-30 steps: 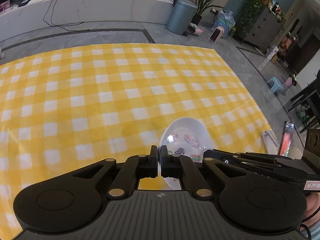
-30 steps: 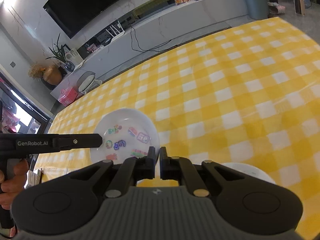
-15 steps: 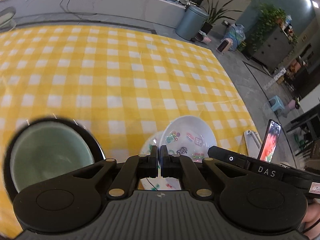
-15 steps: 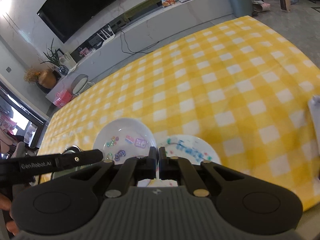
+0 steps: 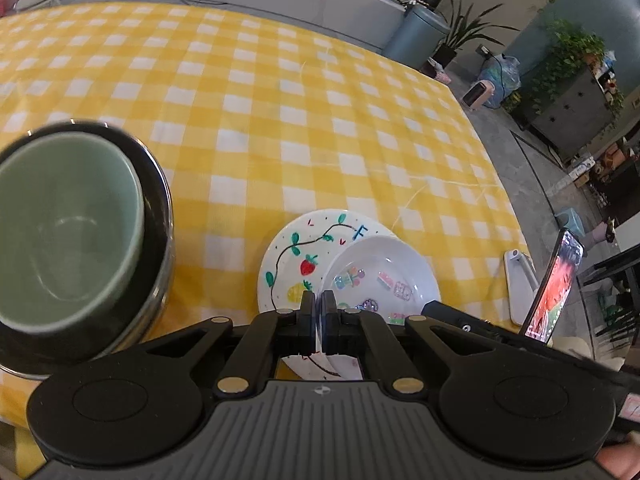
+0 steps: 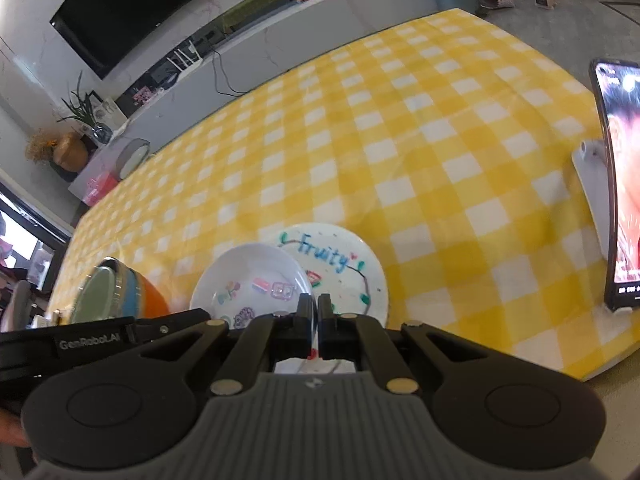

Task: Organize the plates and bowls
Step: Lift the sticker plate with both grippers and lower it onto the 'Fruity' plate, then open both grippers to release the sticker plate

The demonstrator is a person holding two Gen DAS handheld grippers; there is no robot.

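Holding the small dish (image 5: 380, 276) in our left claw (image 5: 319, 322) and the fruity plate (image 6: 340, 272) in our right claw (image 6: 315, 322), both pinched on thin rims, we risk them clinking or slipping beside the stacked bowls (image 5: 68, 232).

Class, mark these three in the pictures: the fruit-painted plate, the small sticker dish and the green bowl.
fruit-painted plate (image 5: 298, 256), left wrist view, on its painted face by the strawberry.
small sticker dish (image 5: 384, 268), left wrist view, on its inner base.
green bowl (image 5: 60, 236), left wrist view, on its inside.

Fruit plate (image 5: 296, 256) newly beneath bowl (image 5: 380, 276)
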